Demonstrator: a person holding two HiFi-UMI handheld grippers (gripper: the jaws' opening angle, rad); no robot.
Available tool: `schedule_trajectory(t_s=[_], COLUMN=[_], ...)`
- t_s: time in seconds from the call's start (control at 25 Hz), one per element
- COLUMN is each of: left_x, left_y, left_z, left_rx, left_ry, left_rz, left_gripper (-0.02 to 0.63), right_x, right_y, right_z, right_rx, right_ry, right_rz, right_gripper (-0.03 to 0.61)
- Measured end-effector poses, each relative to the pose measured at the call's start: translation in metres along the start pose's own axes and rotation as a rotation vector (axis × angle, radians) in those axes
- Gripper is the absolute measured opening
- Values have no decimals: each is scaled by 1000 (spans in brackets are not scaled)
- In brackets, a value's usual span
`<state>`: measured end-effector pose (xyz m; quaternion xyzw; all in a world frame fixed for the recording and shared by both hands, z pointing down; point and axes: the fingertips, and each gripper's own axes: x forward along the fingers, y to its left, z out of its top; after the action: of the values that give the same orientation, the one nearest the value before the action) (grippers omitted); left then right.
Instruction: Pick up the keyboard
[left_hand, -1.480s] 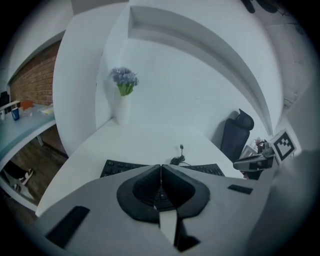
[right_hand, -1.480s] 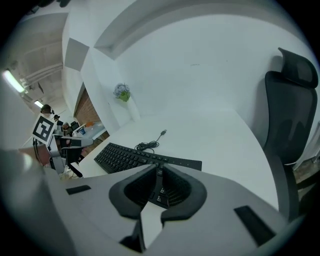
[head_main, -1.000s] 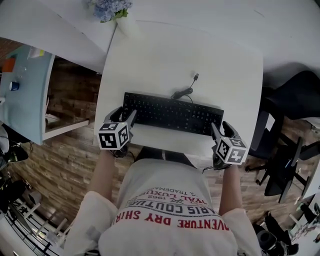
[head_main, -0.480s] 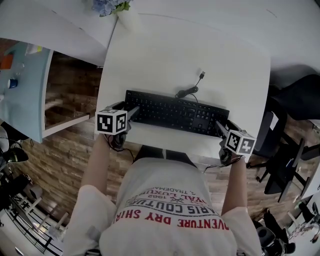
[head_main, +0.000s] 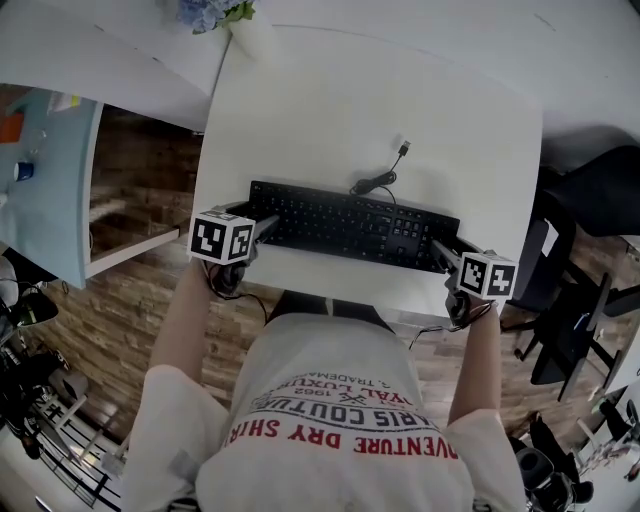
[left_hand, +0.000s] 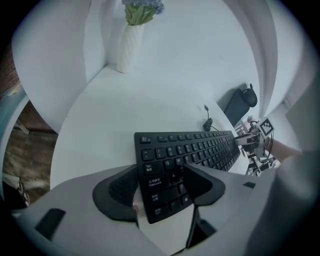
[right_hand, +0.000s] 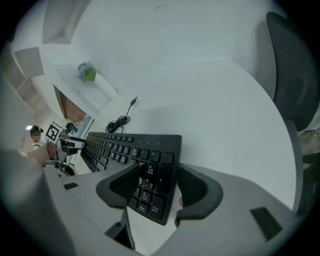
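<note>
Grippers (head_main: 264, 226) (head_main: 444, 256) lower, wider; cable (head_main: 375, 183) behind keyboard (head_main: 350, 226).

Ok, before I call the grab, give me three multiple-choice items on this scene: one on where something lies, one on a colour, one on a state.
1. Where does the cable of the keyboard lie?
A. On the table, behind the keyboard
B. Hanging off the table's near edge
C. Coiled on top of the keys

2. What colour is the keyboard?
A. White
B. Black
C. Silver

3. How do the jaws of the left gripper stand?
A. Shut on the cable
B. Shut, clear of everything
C. Apart, with the keyboard's left end between them

Answers:
1 A: the coil lies on the bare white top beyond the keyboard's far edge.
2 B: the case and keys are black.
3 C: the jaws have just been opening, and the pads do not press on the keyboard.
</note>
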<state>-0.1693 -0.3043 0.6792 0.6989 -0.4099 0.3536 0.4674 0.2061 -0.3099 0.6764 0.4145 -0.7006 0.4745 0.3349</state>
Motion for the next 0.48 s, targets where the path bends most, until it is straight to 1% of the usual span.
schedule_trajectory(t_s=[0.24, 0.36, 0.48], left_x=[-1, -1, -2], left_y=[4, 4, 3], left_z=[4, 4, 4], left_rx=[-62, -72, -79], left_ry=[4, -4, -37], left_rz=[-32, -16, -5], left_gripper=[267, 262, 259], right_x=[0, 0, -1], right_y=[-1, -1, 0], right_z=[0, 0, 0], right_rx=[4, 9, 18], right_ry=[-43, -24, -31], right_rz=[-12, -11, -14], right_gripper=[258, 258, 255])
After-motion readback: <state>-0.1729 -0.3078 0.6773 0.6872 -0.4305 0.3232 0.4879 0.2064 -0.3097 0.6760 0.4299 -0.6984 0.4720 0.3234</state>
